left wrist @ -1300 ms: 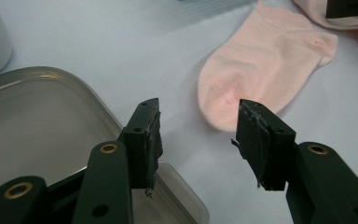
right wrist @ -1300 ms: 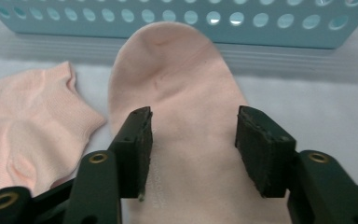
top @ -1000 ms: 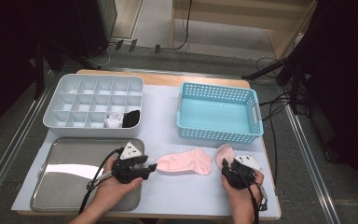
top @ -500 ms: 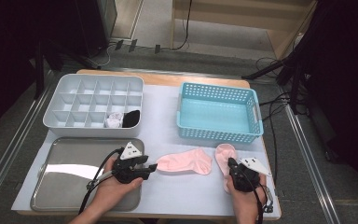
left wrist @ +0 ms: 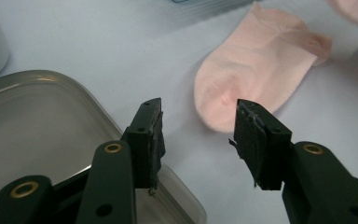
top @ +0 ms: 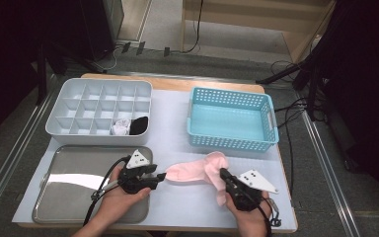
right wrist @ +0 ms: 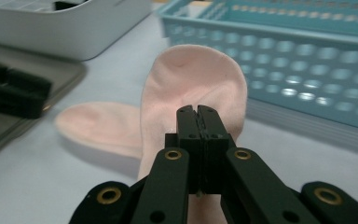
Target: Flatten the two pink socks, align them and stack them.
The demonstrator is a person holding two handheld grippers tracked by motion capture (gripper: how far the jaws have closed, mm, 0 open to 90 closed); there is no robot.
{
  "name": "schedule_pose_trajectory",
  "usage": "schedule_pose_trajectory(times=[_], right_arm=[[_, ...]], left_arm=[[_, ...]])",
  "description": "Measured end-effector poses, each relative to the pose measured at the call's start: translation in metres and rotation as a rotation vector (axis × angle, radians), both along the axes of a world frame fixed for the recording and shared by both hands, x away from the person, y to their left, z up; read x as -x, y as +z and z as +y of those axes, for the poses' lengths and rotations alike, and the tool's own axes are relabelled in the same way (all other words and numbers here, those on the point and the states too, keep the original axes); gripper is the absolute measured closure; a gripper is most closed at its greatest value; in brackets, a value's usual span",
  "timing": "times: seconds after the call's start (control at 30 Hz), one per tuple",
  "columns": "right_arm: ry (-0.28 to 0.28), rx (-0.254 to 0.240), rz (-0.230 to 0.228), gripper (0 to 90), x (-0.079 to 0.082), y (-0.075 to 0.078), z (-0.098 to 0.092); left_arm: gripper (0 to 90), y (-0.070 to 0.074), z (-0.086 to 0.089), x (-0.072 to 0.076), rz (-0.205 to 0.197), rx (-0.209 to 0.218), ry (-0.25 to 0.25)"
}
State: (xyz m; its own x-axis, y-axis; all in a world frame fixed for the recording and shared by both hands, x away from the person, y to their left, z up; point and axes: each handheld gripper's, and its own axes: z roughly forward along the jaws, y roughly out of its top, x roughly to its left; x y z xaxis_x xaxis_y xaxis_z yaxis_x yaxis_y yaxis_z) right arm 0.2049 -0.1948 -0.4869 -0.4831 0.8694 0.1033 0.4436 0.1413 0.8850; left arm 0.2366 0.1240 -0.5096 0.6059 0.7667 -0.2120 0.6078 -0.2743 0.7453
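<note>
1. Big pale-blue mat-covered table (top: 177,128): the high view gives you the whole layout; the gripper views show just patches of it.
2. Turquoise perforated plastic basket (top: 232,118) sits far right. The right gripper view shows its side holes close up.
3. Flat steel tray (top: 74,187) lies near left, under your left hand; the left gripper view shows its rounded corner beside the jaws.
4. Grey divided plastic organiser box (top: 98,111) is far left, w/ rolled socks in two near cells, seen from the high view.
5. Two pink ankle socks: flat sock (left wrist: 256,79) lies on the mat btwn your hands; second sock (right wrist: 191,88) hangs pinched and lifted.
6. Right gripper (right wrist: 198,114): jaws clamped tight on the second sock's edge.
7. Left gripper (left wrist: 198,135): jaws roughly half apart, nothing btwn them, just short of the flat sock's toe.
</note>
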Motion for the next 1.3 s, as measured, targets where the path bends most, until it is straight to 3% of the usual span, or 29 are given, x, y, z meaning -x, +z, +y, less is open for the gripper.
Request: schedule_pose_trajectory(times=[0.2,0.3,0.37,0.4,0.47,0.57,0.67,0.77,0.83,0.9,1.07,1.13,1.2,1.3], right_arm=[[0.172,0.038,0.015,89.5,0.006,-0.006,0.040],[0.242,0.064,0.023,89.5,0.009,-0.010,0.054],[0.305,0.082,0.040,89.2,0.010,-0.015,0.063],[0.332,0.094,0.051,88.2,0.011,-0.017,0.066],[0.360,0.107,0.062,77.3,0.011,-0.022,0.070],[0.345,0.078,0.062,67.5,0.010,-0.022,0.065],[0.278,0.024,0.055,64.6,0.005,-0.016,0.046],[0.130,-0.008,0.054,64.7,-0.005,-0.013,0.022],[0.004,0.015,0.063,65.0,-0.015,-0.016,0.008],[-0.073,0.027,0.097,63.4,-0.024,-0.022,-0.001],[-0.136,0.113,0.160,64.2,-0.040,-0.038,-0.002],[-0.136,0.135,0.170,67.9,-0.043,-0.042,0.001],[-0.126,0.139,0.171,79.6,-0.042,-0.042,0.004],[-0.119,0.138,0.179,87.9,-0.041,-0.041,0.006]], left_arm=[[53.4,0.006,0.002,0.002,-0.026,0.029,-0.019],[52.7,0.011,0.002,0.005,-0.052,0.066,-0.068],[52.4,0.013,0.000,0.008,-0.071,0.066,-0.092],[52.5,0.013,-0.001,0.009,-0.072,0.070,-0.108],[52.5,0.012,-0.004,0.010,-0.069,0.059,-0.123],[53.0,0.007,-0.008,0.009,-0.052,0.021,-0.113],[53.4,0.005,-0.006,0.006,-0.030,0.018,-0.093],[53.7,0.003,-0.004,0.003,-0.011,0.024,-0.071],[55.3,0.002,-0.004,0.003,-0.018,0.033,-0.074],[56.2,0.003,-0.006,0.004,-0.026,0.035,-0.083],[63.4,0.002,-0.008,0.006,-0.022,0.032,-0.096],[68.6,0.001,-0.008,0.005,-0.014,0.038,-0.099],[74.4,0.001,-0.007,0.005,-0.010,0.044,-0.103],[80.4,0.001,-0.006,0.005,-0.002,0.052,-0.116]])
